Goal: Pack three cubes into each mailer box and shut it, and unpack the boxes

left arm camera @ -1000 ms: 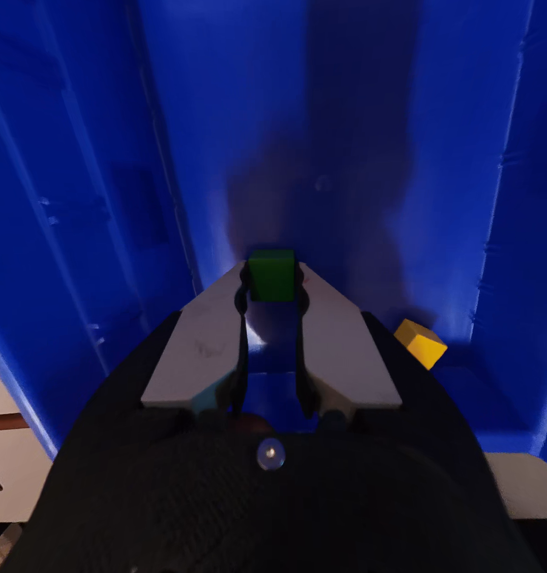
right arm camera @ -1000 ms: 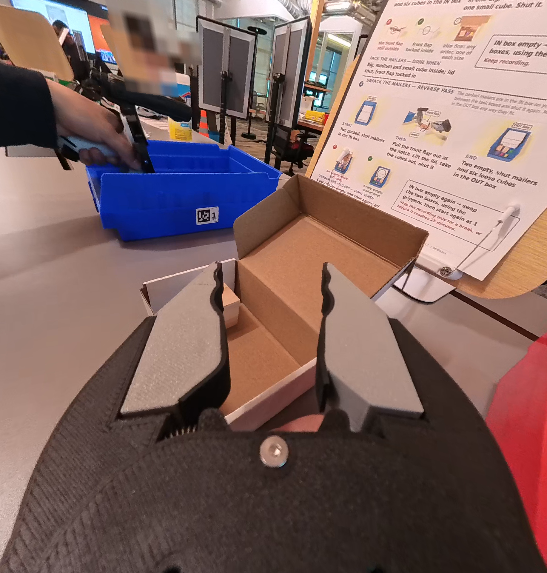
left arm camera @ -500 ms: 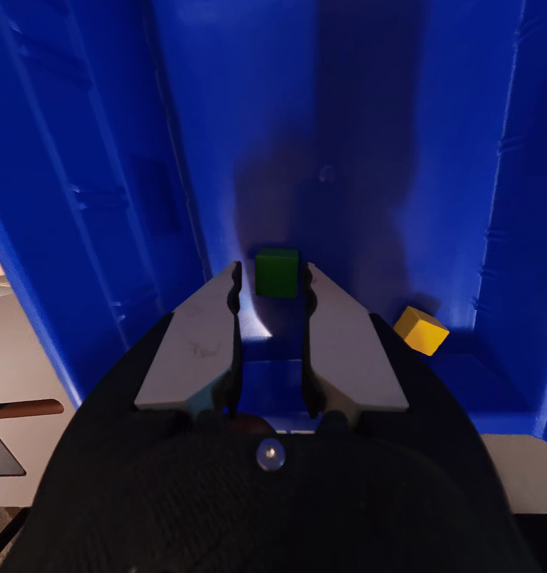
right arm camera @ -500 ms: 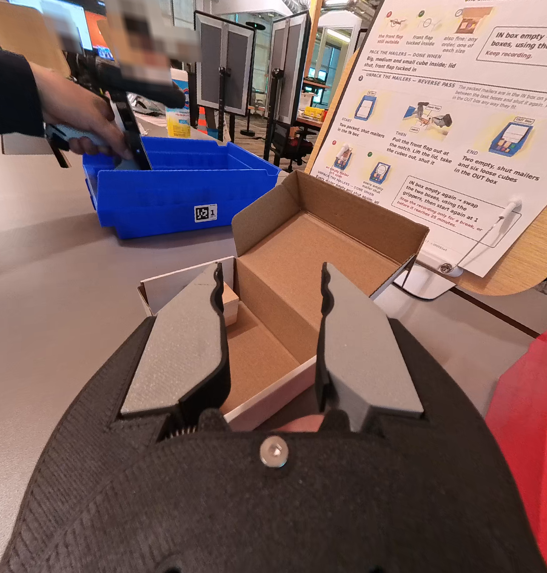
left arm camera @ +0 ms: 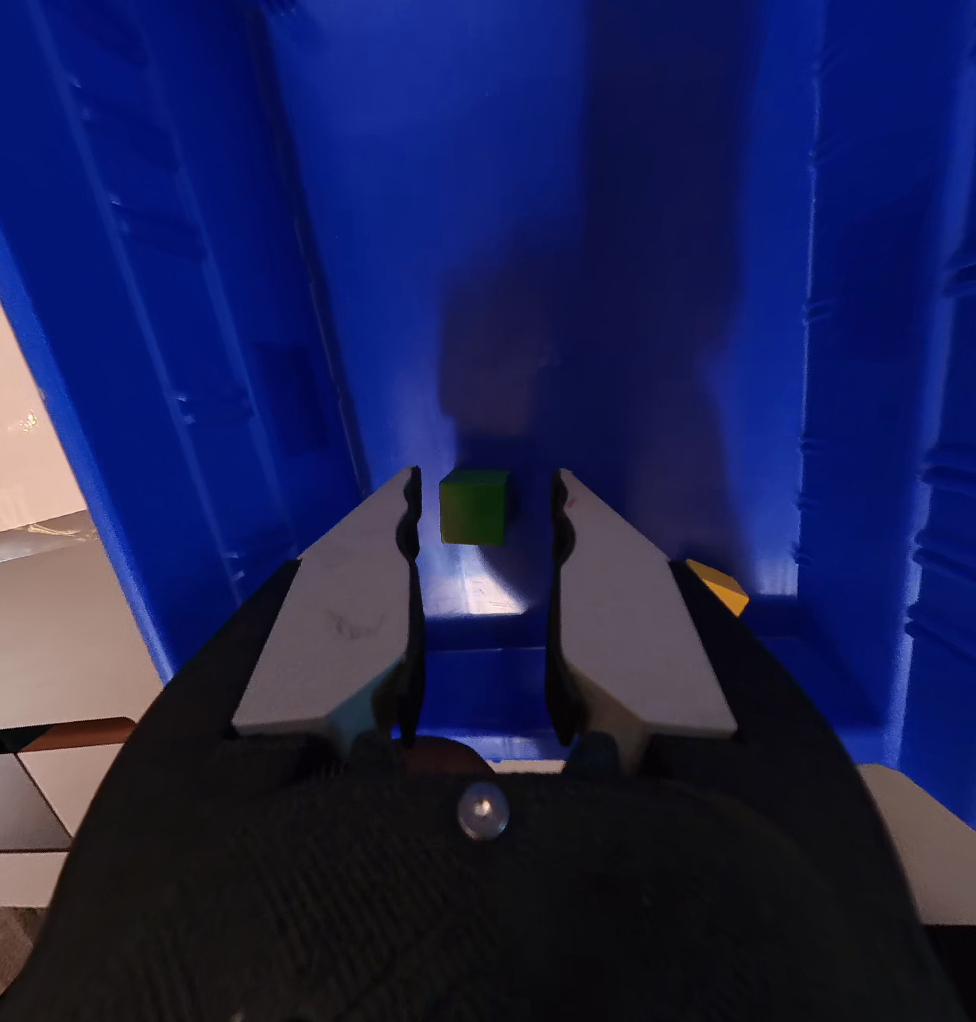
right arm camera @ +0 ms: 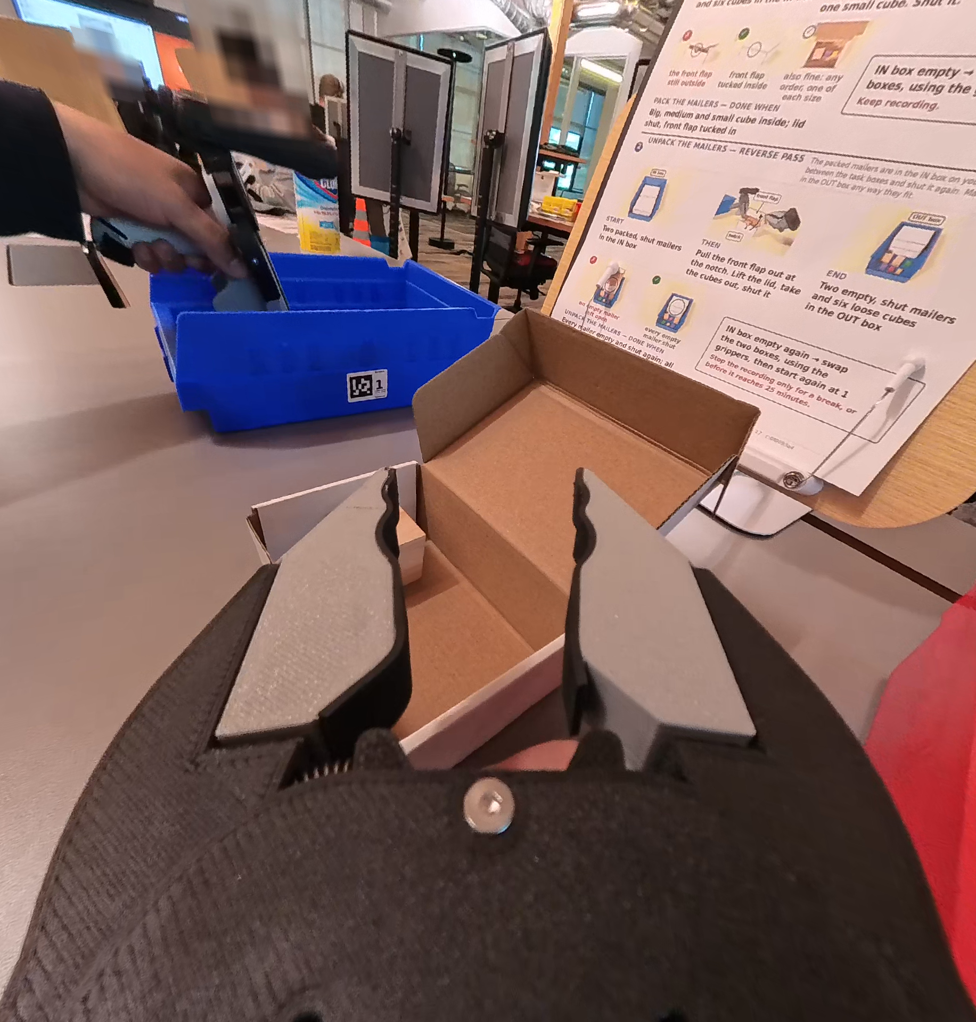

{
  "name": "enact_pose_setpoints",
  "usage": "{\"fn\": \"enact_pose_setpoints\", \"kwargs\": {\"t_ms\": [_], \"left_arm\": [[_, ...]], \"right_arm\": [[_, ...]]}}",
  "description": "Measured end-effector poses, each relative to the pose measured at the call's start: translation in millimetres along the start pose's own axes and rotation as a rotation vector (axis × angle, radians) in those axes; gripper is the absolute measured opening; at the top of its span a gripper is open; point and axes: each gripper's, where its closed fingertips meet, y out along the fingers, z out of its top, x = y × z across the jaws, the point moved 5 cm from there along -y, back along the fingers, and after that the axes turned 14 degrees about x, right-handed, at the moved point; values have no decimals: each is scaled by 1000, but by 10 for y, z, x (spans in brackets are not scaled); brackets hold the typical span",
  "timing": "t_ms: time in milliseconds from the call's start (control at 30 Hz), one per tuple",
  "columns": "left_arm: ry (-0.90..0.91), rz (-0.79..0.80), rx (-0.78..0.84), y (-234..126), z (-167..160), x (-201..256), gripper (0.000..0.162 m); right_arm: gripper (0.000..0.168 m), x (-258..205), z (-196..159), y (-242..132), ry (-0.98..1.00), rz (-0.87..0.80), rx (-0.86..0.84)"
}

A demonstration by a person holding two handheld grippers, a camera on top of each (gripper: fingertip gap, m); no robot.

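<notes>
Green cube (left arm camera: 473, 507) resting on the floor of the blue bin (left arm camera: 613, 232), near the bin's closer end, sitting in line with the gap ahead of the left tool (left arm camera: 485, 486) and untouched by either finger. Left tool spread wide, grasping nothing, tips hanging just short of the cube on both sides. Yellow cube (left arm camera: 720, 592) lying tilted in the bin to the right, partly hidden behind the right finger, close to the side wall. Seen from the right wrist view: same blue bin (right arm camera: 330, 354) standing on the grey desk (right arm camera: 87, 553), a hand (right arm camera: 153, 210) in a dark sleeve dipping the left tool (right arm camera: 242, 293) into it. Nearer, an open mailer box (right arm camera: 557, 498) of brown cardboard with white outside, lid leaning back, a small pale wooden cube (right arm camera: 411, 545) tucked in its left inner corner. Right tool (right arm camera: 483, 492) released and empty, hovering over the box's near rim, fingers well apart. Instruction board (right arm camera: 806, 221) propped behind the box; red bin edge (right arm camera: 950, 719) at far right.
</notes>
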Motion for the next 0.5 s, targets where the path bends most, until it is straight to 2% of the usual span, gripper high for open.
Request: {"fn": "enact_pose_setpoints", "kwargs": {"t_ms": [500], "left_arm": [[-6,20,9,-89,-47,-101,47]], "right_arm": [[61,-10,-3,4,-6,1,-2]]}}
